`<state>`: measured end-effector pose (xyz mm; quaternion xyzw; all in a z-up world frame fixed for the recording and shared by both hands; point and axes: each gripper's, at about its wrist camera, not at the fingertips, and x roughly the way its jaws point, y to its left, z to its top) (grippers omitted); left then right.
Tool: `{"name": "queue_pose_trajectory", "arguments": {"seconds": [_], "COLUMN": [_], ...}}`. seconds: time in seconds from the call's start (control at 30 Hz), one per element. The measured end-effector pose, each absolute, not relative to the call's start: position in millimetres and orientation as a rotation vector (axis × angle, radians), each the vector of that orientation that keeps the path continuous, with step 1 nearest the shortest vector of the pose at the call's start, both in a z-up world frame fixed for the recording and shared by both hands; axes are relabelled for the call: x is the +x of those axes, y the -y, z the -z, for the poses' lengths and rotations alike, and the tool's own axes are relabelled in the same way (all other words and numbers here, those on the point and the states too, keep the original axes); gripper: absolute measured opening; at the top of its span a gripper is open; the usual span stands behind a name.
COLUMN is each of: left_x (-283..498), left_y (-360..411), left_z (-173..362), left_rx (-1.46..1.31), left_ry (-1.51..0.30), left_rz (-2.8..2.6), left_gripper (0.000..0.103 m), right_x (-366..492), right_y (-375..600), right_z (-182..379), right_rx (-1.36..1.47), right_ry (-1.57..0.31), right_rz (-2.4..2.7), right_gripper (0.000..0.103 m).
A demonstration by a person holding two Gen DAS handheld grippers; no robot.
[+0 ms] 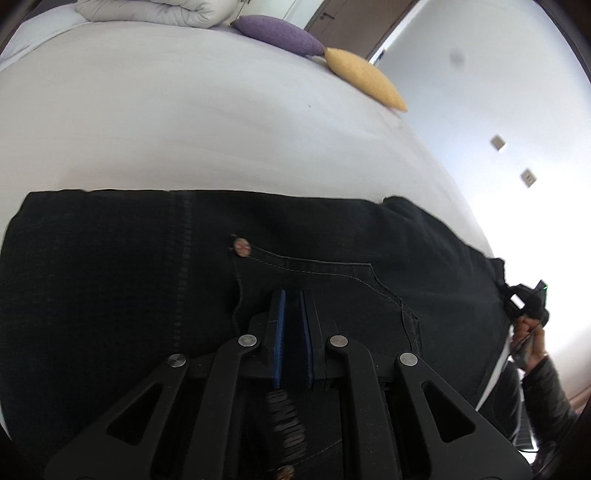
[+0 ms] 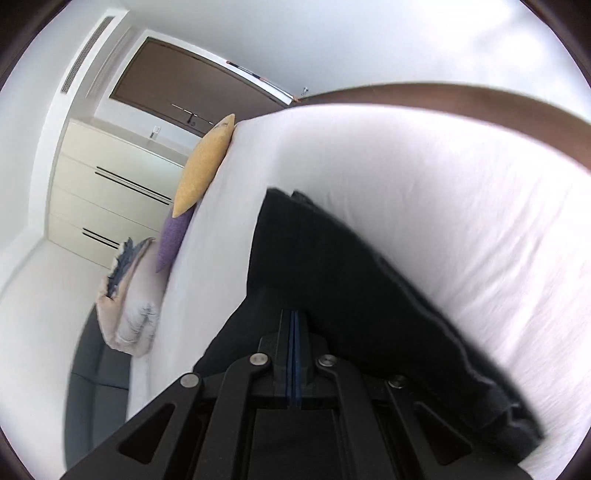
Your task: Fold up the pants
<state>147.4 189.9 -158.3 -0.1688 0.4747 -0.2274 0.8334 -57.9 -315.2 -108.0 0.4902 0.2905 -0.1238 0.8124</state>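
- So, biggest first: the bed (image 1: 221,122) with its white sheet fills most of both views, and the dark pants (image 1: 122,280) lie flat along its near edge, long axis running left to right across the lower half of the left view.
- Room-wise, a purple pillow (image 1: 280,35) and a yellow pillow (image 1: 364,79) sit upper middle, and a white dresser (image 2: 107,192) is at the left of the right view.
- Left gripper (image 1: 293,295) sits mid-pants by the pocket, pinching a fold of cloth.
- Right gripper (image 2: 294,317) is pressed together on the pants' right end, so I'd guess that end gets carried over.

Matt black denim pants (image 1: 147,277) lie on smooth white cloth sheet (image 1: 184,122).
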Motion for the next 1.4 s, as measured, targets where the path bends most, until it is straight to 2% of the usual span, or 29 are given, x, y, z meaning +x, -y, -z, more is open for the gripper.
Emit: {"name": "queue_pose_trajectory", "arguments": {"seconds": [0.17, 0.27, 0.37, 0.53, 0.63, 0.73, 0.83, 1.1, 1.17, 1.2, 1.23, 1.27, 1.4], "left_x": [117, 81, 57, 70, 90, 110, 111, 125, 121, 120, 118, 114, 98], "left_y": [-205, -167, -123, -70, -33, -42, -56, -89, -97, -100, -101, -101, -105], "left_z": [132, 109, 103, 111, 131, 160, 163, 166, 161, 159, 155, 151, 130], "left_rx": [-0.216, -0.044, 0.055, 0.118, 0.129, 0.122, 0.086, 0.016, -0.006, -0.015, -0.016, -0.013, -0.051], "left_ry": [-0.909, -0.842, -0.81, -0.816, -0.862, -0.937, -0.934, -0.944, -0.94, -0.936, -0.928, -0.92, -0.857], "left_rz": [0.268, 0.208, 0.203, 0.206, 0.193, 0.179, 0.201, 0.233, 0.242, 0.236, 0.217, 0.199, 0.178], "left_gripper": [0.01, 0.01, 0.01, 0.01, 0.01, 0.01, 0.01, 0.01, 0.01, 0.01, 0.01, 0.01, 0.01], "right_x": [-88, -105, -94, -71, -65, -68, -71, -110, -130, -139, -152, -169, -194], "right_y": [334, 335, 310, 266, 253, 249, 257, 311, 328, 334, 340, 345, 348], "right_z": [96, 84, 75, 63, 72, 88, 100, 94, 83, 78, 72, 64, 58], "right_rx": [1.016, 0.999, 0.991, 1.032, 1.07, 1.052, 1.074, 1.079, 1.057, 1.052, 1.04, 1.031, 1.085], "right_ry": [-0.602, -0.576, -0.603, -0.628, -0.652, -0.705, -0.713, -0.62, -0.583, -0.569, -0.559, -0.523, -0.474], "right_rz": [0.354, 0.43, 0.354, 0.148, 0.062, 0.043, 0.044, 0.201, 0.289, 0.32, 0.378, 0.424, 0.396], "right_gripper": [0.0, 0.001, 0.027, 0.042, 0.046, 0.046, 0.034, 0.02, 0.024, 0.03, 0.053, 0.063, 0.064]}}
